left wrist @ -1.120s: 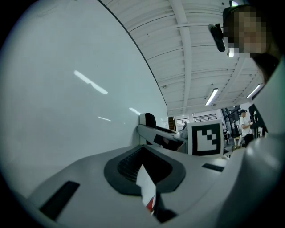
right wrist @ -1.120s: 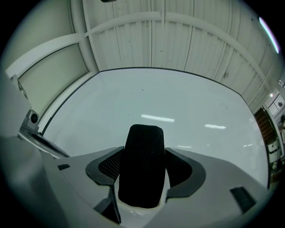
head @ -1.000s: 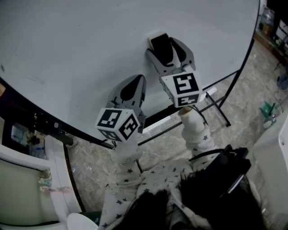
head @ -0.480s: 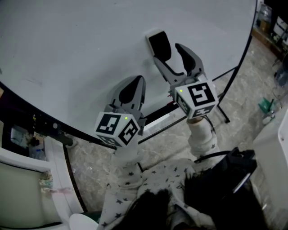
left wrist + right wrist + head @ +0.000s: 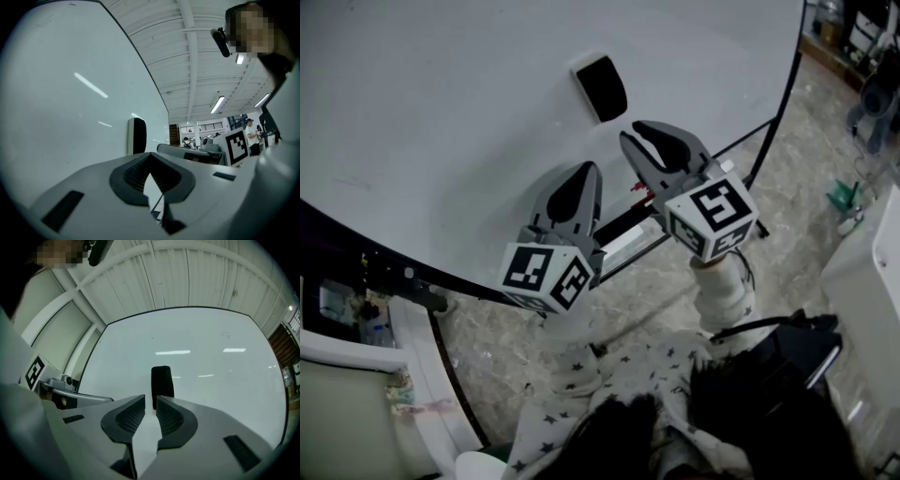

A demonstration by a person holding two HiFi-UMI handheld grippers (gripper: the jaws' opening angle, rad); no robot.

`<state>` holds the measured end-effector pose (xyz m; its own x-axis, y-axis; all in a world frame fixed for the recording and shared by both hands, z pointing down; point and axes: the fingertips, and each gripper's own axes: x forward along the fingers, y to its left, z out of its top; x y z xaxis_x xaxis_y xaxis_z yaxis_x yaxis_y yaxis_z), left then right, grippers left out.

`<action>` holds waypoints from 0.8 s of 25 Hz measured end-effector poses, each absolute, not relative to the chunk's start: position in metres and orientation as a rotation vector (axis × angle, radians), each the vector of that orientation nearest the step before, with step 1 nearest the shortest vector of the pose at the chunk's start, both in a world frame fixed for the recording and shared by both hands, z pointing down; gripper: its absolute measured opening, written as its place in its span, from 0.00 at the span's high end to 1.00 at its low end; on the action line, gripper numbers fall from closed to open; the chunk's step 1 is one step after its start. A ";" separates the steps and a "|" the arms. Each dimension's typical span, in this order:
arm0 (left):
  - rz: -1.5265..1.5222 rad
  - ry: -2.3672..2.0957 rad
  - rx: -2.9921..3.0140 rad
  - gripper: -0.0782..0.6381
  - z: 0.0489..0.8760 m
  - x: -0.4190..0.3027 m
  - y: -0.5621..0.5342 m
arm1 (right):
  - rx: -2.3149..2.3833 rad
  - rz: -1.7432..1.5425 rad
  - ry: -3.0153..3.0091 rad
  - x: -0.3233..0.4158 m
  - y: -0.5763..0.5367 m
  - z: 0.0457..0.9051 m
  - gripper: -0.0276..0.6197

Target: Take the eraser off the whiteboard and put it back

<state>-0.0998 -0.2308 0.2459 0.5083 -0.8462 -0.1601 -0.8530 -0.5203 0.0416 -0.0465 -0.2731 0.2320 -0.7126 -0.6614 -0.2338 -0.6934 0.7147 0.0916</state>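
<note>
Eraser (image 5: pixel 600 87) on the whiteboard (image 5: pixel 441 94), right hand-held gripper (image 5: pixel 649 133) closing empty (left hand-held gripper (image 5: pixel 588 169) pressed together).

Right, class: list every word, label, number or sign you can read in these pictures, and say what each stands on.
No text can be read.
whiteboard: blank, only faint smudges.
eraser: no label visible.
left marker cube and right marker cube: black-and-white square patterns only, not letters or numbers.
Far room in the left gripper view: anything there is too small to read.
</note>
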 end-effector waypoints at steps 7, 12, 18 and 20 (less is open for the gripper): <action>0.255 1.518 -2.747 0.89 0.266 -0.086 -0.224 | -0.985 0.161 2.832 -0.046 -0.258 0.259 0.95; 0.208 1.513 -2.760 0.89 0.277 -0.074 -0.211 | -0.910 0.094 2.874 -0.040 -0.241 0.275 0.95; 0.197 1.528 -2.765 0.89 0.291 -0.067 -0.199 | -0.839 0.010 2.927 -0.033 -0.225 0.297 0.95; 0.187 1.524 -2.761 0.89 0.293 -0.060 -0.194 | -0.832 -0.004 2.926 -0.027 -0.218 0.301 0.95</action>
<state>-0.0599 -0.1936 0.2929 0.5276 -0.8442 -0.0949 -0.8420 -0.5344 0.0731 -0.0266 -0.2178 0.3010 -0.8457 -0.5252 -0.0950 -0.5249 0.8506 -0.0299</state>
